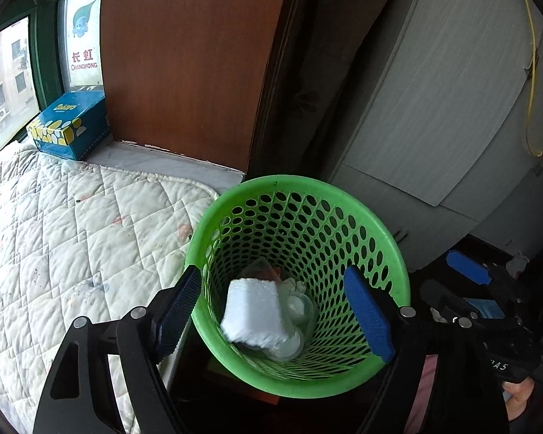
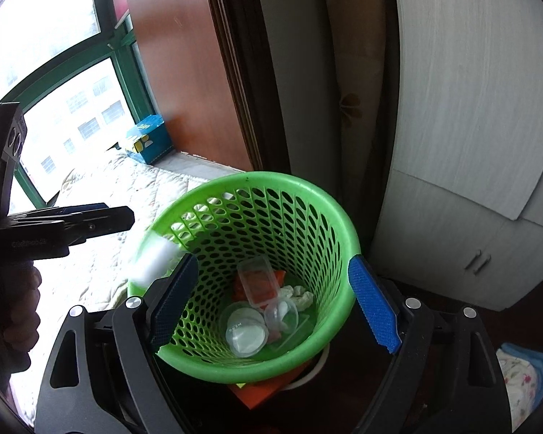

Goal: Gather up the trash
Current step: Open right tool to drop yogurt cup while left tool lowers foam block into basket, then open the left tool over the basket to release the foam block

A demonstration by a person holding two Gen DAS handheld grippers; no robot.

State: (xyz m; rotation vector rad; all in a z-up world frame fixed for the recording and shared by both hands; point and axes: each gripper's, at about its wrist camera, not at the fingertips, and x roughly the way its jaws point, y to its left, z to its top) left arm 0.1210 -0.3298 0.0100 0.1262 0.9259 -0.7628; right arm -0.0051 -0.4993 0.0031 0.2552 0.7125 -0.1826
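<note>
Step in hand, as judged: dropping a white foam block point(image 1: 254, 313) into the green perforated plastic basket point(image 1: 391, 249). In the left wrist view the block appears blurred over the basket's mouth, touching neither finger; in the right wrist view it is a white smear point(image 2: 155, 261) at the near-left rim, just below the left gripper point(image 2: 125, 217). It looks to be in free fall.

To do this well: keep the release point over the basket's centre rather than the rim, since the right wrist view puts the block close to the edge; hold both grippers clear until it settles.

Left gripper point(image 1: 273, 311): jaws spread wide, holding nothing, the near rim of the basket between its blue pads.

Right gripper point(image 2: 275, 300): jaws likewise wide apart and empty, hovering above the basket's near rim.

Inside the basket: clear plastic lidded cups point(image 2: 246, 331), a clear container with orange contents point(image 2: 259, 282), a crumpled white tissue point(image 2: 297, 294).

Farther off: quilted white mattress point(image 1: 61, 238), blue patterned tissue box point(image 1: 70, 123) on the sill, brown wooden panel point(image 1: 188, 58).
</note>
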